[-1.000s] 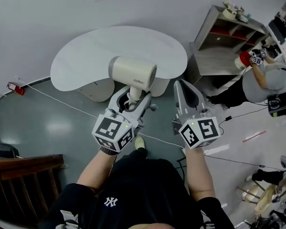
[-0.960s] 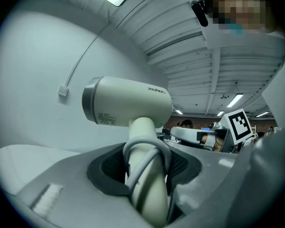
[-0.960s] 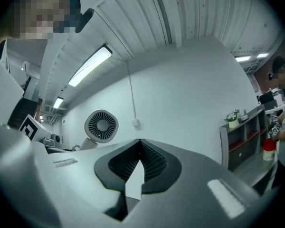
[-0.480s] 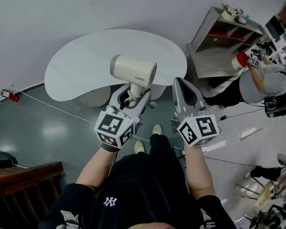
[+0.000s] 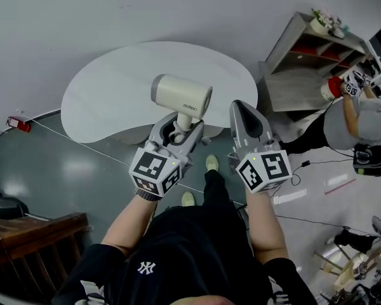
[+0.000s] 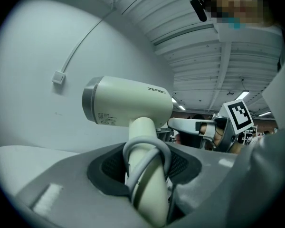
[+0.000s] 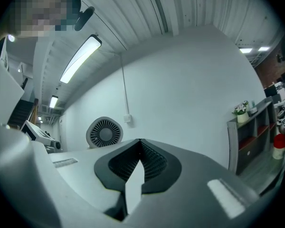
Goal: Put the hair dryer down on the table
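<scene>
A cream hair dryer [image 5: 181, 95] with a grey rear ring is held upright over the near edge of the white rounded table [image 5: 114, 84]. My left gripper [image 5: 176, 129] is shut on its handle [image 6: 145, 175], where the coiled grey cord [image 6: 141, 148] is wrapped. In the right gripper view the dryer's round grille [image 7: 104, 132] shows end-on at the left. My right gripper [image 5: 244, 114] is beside it on the right, shut and holding nothing, its jaws meeting at the tips.
A grey shelf unit [image 5: 308, 56] with a flower pot stands at the right. Another person [image 5: 362, 116] with grippers and a red object works beside it. A wooden rail [image 5: 32, 224] is at lower left. A cable [image 5: 76, 143] runs across the floor.
Both grippers and the hair dryer have risen slightly and shifted a little right relative to the table. My grip on the handle is unchanged.
</scene>
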The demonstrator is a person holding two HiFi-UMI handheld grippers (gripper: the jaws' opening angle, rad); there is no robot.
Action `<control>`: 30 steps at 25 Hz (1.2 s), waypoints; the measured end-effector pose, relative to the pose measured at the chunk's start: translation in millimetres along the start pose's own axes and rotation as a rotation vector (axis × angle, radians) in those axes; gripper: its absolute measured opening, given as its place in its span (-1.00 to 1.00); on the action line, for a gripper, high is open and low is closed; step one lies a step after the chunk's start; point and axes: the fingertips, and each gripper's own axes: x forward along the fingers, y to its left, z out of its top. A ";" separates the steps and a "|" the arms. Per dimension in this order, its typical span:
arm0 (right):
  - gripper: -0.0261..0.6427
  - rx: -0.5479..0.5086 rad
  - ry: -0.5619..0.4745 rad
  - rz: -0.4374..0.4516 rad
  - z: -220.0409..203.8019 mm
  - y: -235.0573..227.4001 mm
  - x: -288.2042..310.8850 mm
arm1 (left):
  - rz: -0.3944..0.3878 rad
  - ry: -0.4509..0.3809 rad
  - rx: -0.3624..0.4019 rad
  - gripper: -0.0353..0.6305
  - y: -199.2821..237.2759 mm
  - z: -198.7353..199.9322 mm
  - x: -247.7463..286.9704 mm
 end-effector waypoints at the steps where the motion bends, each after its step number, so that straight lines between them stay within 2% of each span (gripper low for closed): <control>1: -0.86 0.004 0.006 0.006 -1.9 -6.7 8.2 | 0.005 0.006 -0.003 -0.27 4.5 -2.2 8.7; 15: -0.86 0.082 0.124 0.066 -63.2 -121.6 107.3 | 0.105 0.153 -0.077 -0.27 66.0 -74.5 137.8; 30: -0.86 0.147 0.269 0.105 -153.2 -162.5 169.8 | 0.193 0.316 -0.193 -0.27 129.2 -172.7 193.9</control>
